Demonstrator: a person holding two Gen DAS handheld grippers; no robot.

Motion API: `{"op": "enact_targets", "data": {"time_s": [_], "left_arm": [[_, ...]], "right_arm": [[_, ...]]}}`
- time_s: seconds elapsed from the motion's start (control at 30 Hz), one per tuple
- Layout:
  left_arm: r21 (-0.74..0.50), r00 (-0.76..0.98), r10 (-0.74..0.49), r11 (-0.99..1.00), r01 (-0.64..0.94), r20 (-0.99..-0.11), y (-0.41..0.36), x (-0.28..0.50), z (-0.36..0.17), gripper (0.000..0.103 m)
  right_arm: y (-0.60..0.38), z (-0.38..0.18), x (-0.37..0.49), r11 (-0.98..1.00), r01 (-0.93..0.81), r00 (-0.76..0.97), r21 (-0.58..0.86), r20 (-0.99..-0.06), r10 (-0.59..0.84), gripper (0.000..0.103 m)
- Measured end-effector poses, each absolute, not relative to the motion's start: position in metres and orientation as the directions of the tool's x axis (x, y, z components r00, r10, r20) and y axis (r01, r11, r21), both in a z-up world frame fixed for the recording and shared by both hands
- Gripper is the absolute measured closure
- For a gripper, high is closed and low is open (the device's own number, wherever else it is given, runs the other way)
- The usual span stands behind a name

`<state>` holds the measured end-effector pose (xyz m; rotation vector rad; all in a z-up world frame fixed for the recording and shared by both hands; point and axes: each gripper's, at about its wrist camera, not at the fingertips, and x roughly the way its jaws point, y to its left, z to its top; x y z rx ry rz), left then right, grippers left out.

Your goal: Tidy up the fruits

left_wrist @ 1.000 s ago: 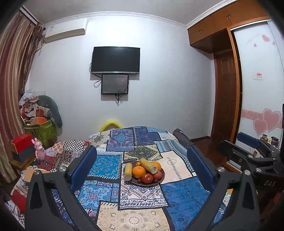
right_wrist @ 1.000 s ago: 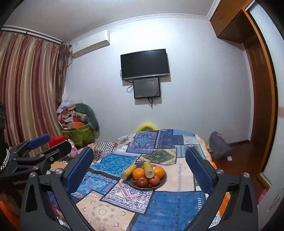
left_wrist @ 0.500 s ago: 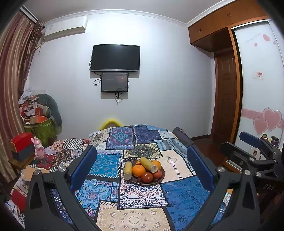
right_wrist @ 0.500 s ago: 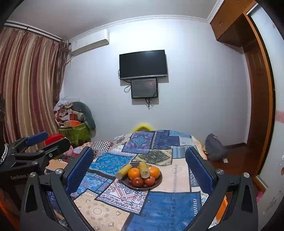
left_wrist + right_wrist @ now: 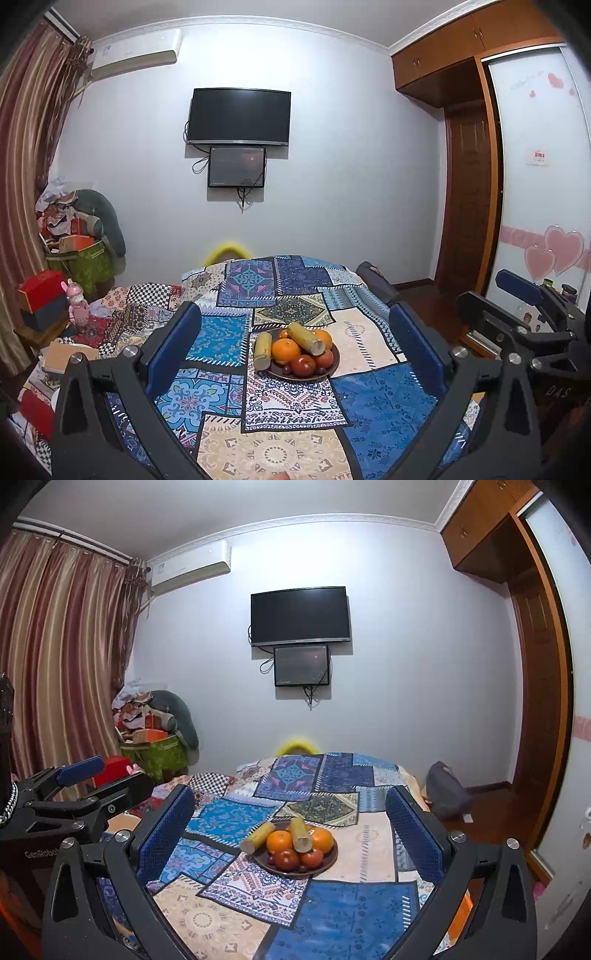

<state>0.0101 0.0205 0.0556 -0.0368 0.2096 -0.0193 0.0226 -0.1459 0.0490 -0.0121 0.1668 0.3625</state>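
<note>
Setting: a bedroom; a bed covered by a patchwork quilt in blue, cream and green panels (image 5: 373,417) fills the near and middle ground.
Fruit location: a shallow dark brown round plate (image 5: 330,369) rests on the quilt near the middle of the bed, heaped with fruit.
Pile contents: two orange round citrus fruits (image 5: 285,350), two red round tomato-like fruits (image 5: 303,364), two yellow-green cut cane-like sticks (image 5: 306,338), and small dark fruits at the near rim, too small to name.
Arrangement: one stick lies across the top of the pile; the other (image 5: 258,836) leans at the plate's left edge, its end over the rim.
Left hand-held gripper (image 5: 295,354): released, blue pads spread wide, well short of the plate, holding nothing.
Right hand-held gripper (image 5: 290,840): likewise spread wide and empty, also well back from the plate.
Handling, citrus: likely firm and fairly light; round, so grip across the widest part.
Handling, red fruits: probably smooth and soft-skinned; gentle pressure, as they may bruise or slip.
Handling, sticks: apparently stiff; take at mid-length, across the narrow width.
Risk: lifting a lower fruit could set the heaped pile rolling; the soft quilt gives the plate little steadiness.
Stage: the fruit lies gathered on the plate; whether sorted or awaiting sorting cannot be told.
</note>
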Motion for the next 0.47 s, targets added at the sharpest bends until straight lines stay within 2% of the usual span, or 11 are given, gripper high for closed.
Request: {"op": "enact_targets", "data": {"time_s": [0.47], "left_arm": [[-0.054, 0.976, -0.031, 0.998, 0.02, -0.217, 0.0217, 0.0114, 0.0543, 0.0]], "right_arm": [[-0.1454, 0.0488, 0.024, 0.936, -0.352, 0.921, 0.024, -0.167, 0.351, 0.0]]}}
